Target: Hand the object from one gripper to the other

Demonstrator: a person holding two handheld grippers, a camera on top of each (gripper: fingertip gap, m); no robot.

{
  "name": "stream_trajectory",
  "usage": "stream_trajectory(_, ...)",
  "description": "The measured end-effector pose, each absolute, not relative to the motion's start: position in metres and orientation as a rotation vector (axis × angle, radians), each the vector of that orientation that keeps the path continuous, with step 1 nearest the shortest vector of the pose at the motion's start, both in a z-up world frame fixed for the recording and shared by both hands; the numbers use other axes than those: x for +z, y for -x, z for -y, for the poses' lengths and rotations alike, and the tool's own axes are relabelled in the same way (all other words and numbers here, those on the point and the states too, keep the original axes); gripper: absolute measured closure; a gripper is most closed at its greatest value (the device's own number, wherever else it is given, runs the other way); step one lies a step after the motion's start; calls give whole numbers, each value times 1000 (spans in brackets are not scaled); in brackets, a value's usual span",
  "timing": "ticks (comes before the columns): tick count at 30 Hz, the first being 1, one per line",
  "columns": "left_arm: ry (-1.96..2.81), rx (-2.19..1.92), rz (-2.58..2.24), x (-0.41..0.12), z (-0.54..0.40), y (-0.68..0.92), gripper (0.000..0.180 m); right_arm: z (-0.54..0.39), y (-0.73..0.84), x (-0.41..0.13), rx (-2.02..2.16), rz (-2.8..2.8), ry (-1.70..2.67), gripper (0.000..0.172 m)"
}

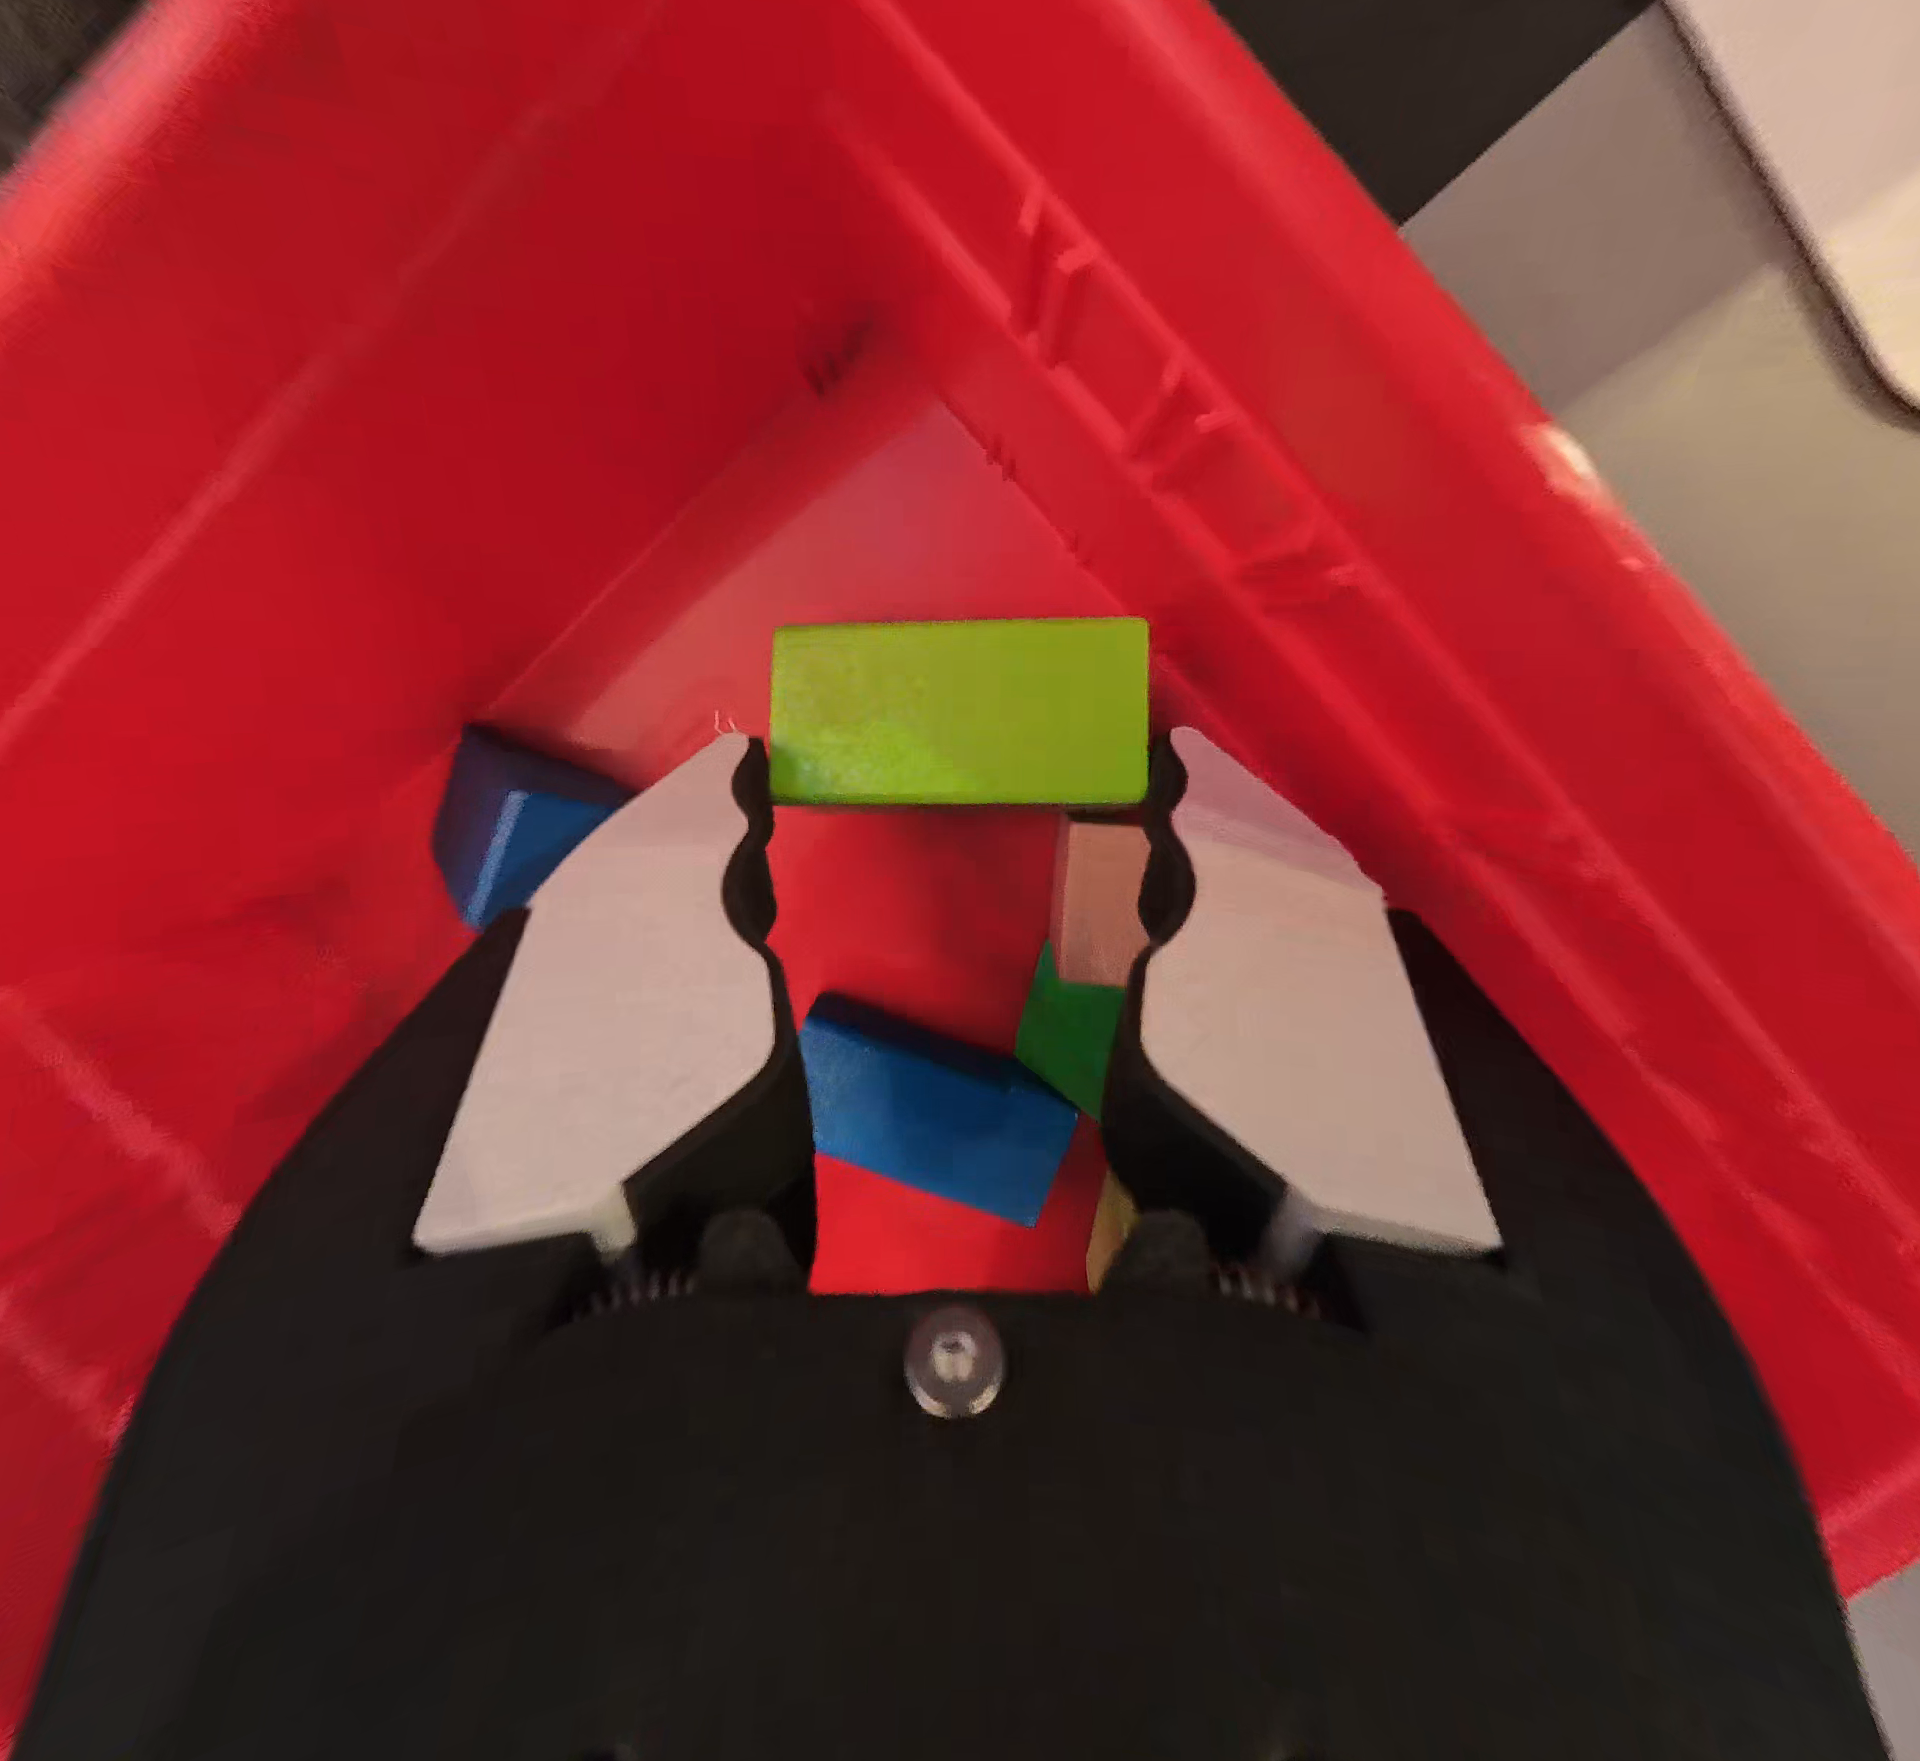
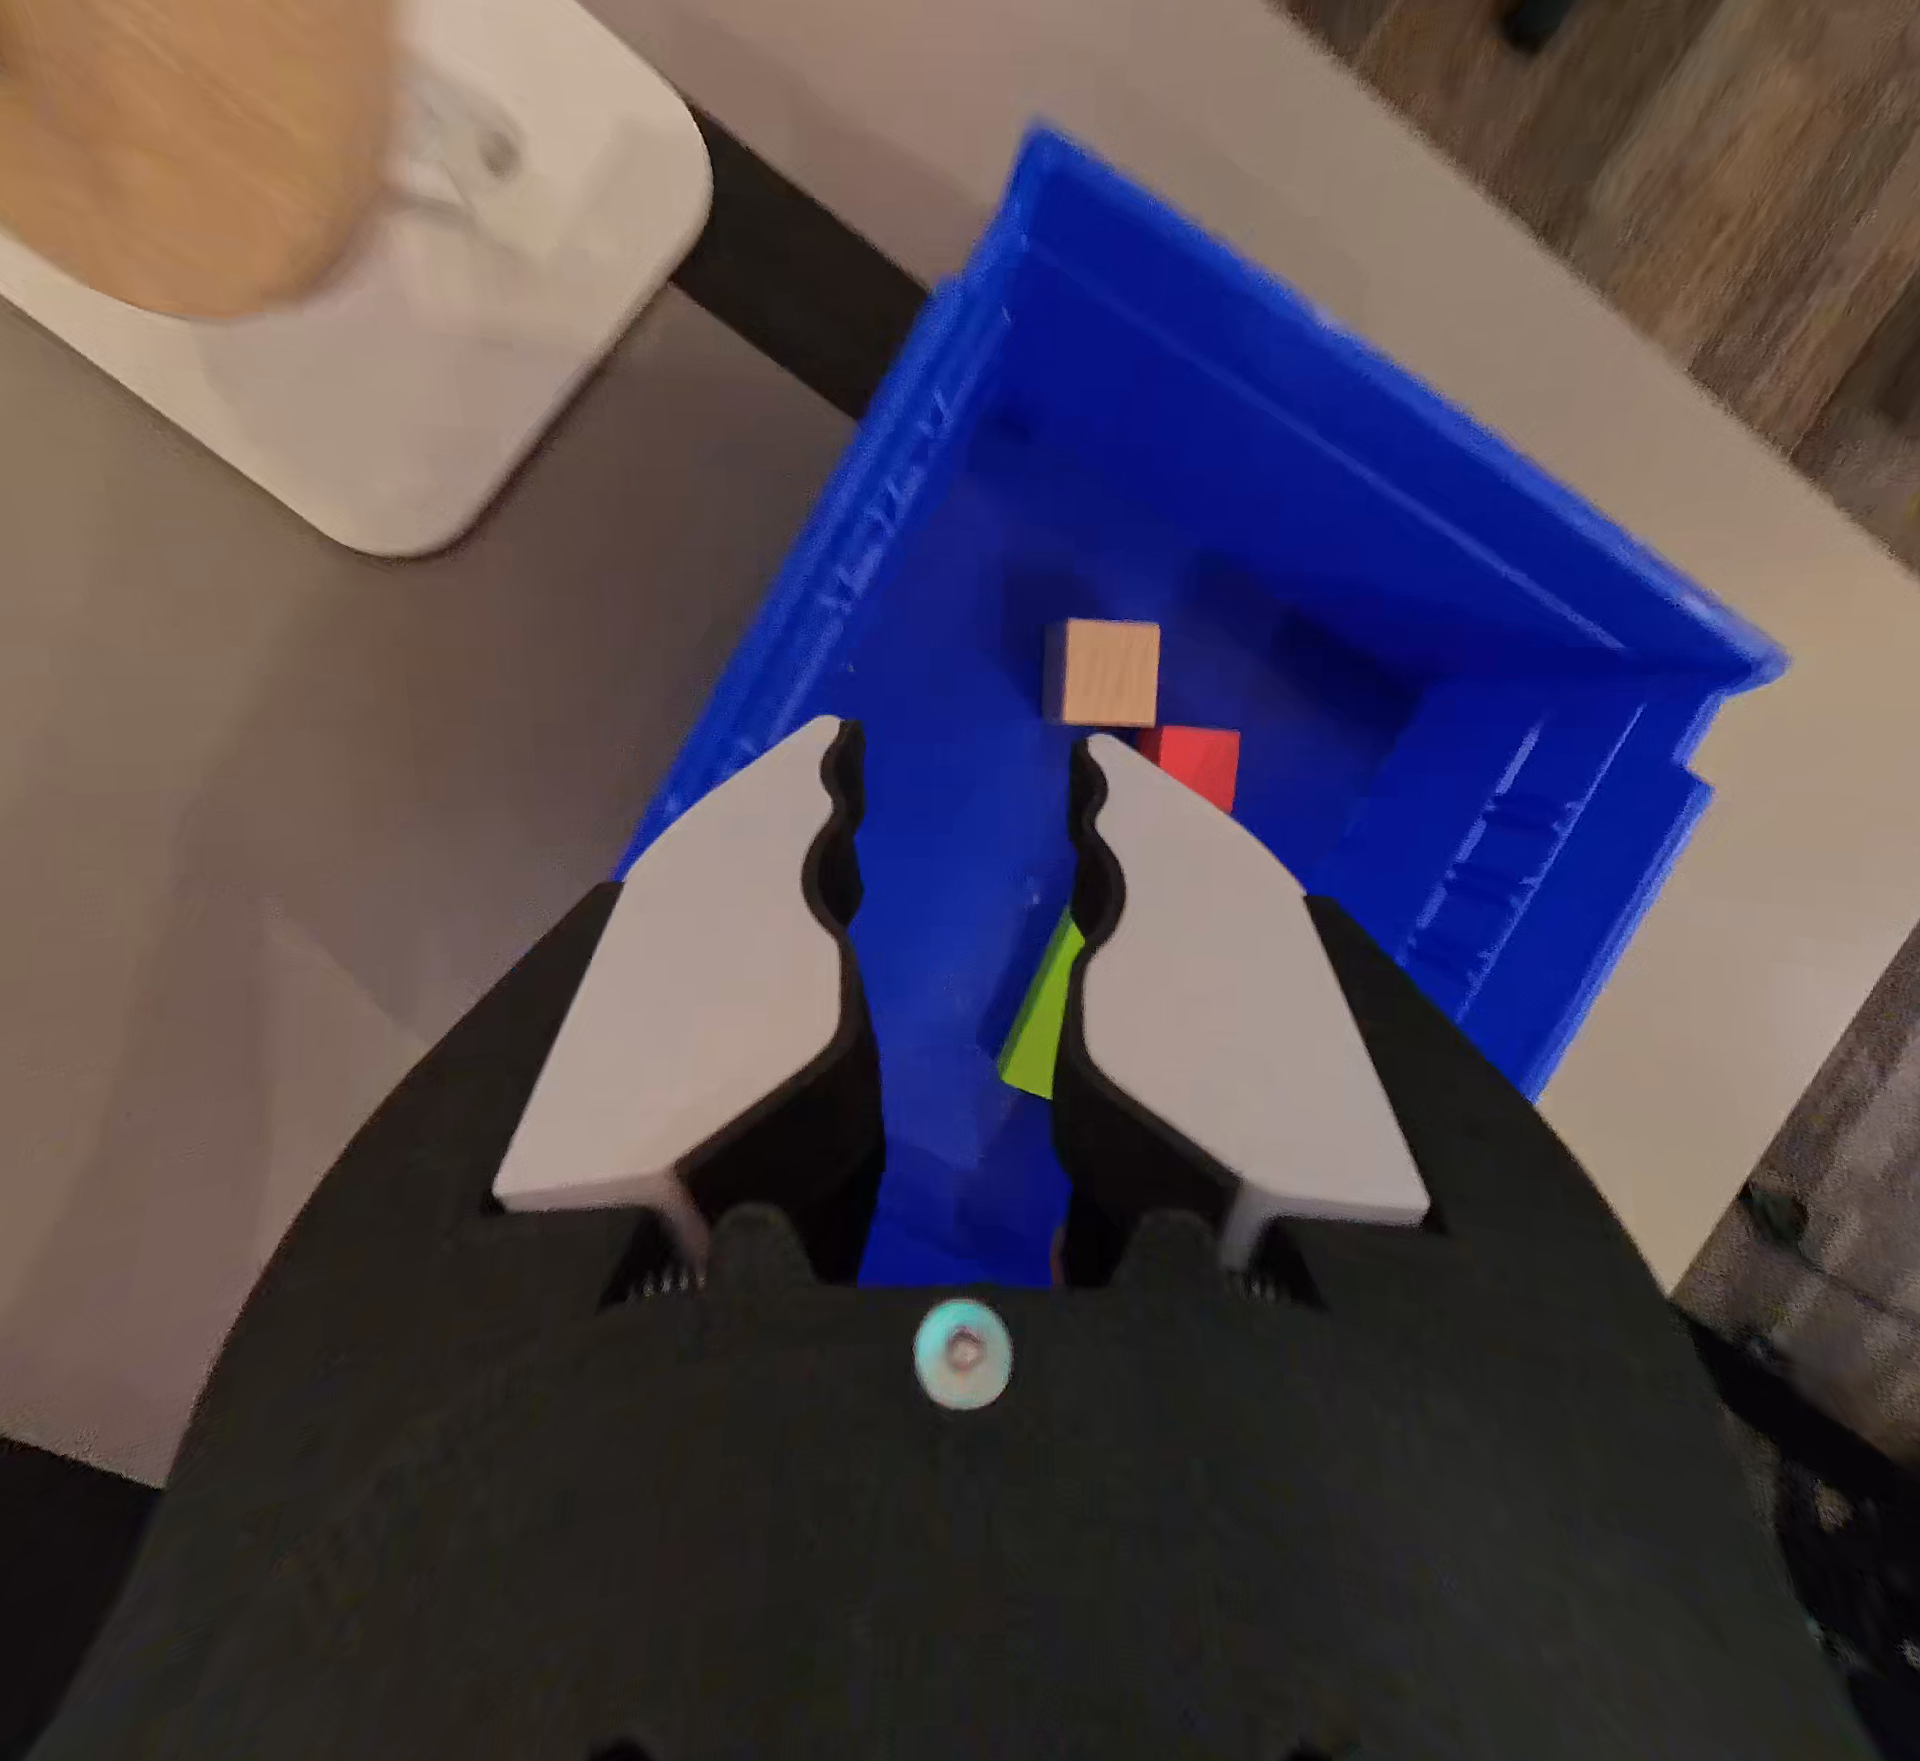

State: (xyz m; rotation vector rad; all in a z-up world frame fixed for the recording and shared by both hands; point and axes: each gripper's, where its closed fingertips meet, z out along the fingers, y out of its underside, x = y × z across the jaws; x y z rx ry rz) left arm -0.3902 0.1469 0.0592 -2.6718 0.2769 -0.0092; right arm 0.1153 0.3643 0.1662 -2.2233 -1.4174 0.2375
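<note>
In the left wrist view my left gripper (image 1: 958, 766) is inside a red bin (image 1: 520, 361), its jaws spread wide. A lime green oblong block (image 1: 958, 709) lies crosswise between the fingertips, with its short ends right at the pads. I see no sign that it is lifted. In the right wrist view my right gripper (image 2: 966, 755) hangs over a blue bin (image 2: 1247, 464), partly open with nothing between the pads. A plain wooden cube (image 2: 1110, 672) lies in that bin just beyond the fingertips.
The red bin also holds two blue blocks (image 1: 935, 1109) (image 1: 509, 828), a plain wooden block (image 1: 1101, 890) and a dark green block (image 1: 1070, 1036). The blue bin holds a red block (image 2: 1195, 766) and a lime green block (image 2: 1039, 1025). A white rounded object (image 2: 468, 309) stands on the grey table (image 2: 312, 776). One gripper's finger ends stand about 55 centimetres off the other's. To the plain wooden cube (image 2: 1110, 672): right tips about 10 centimetres, left tips about 55 centimetres.
</note>
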Motion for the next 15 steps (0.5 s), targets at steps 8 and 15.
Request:
stream_trajectory(8, 2223, -181, -204, 165, -125, 357, 112, -247, -22, 270, 778, 1526, 1731, 130)
stream_trajectory(15, 1794, -517, -477, 289, -106, 207, 112, -137, 86, 319, 1361, 1599, 1283, 102)
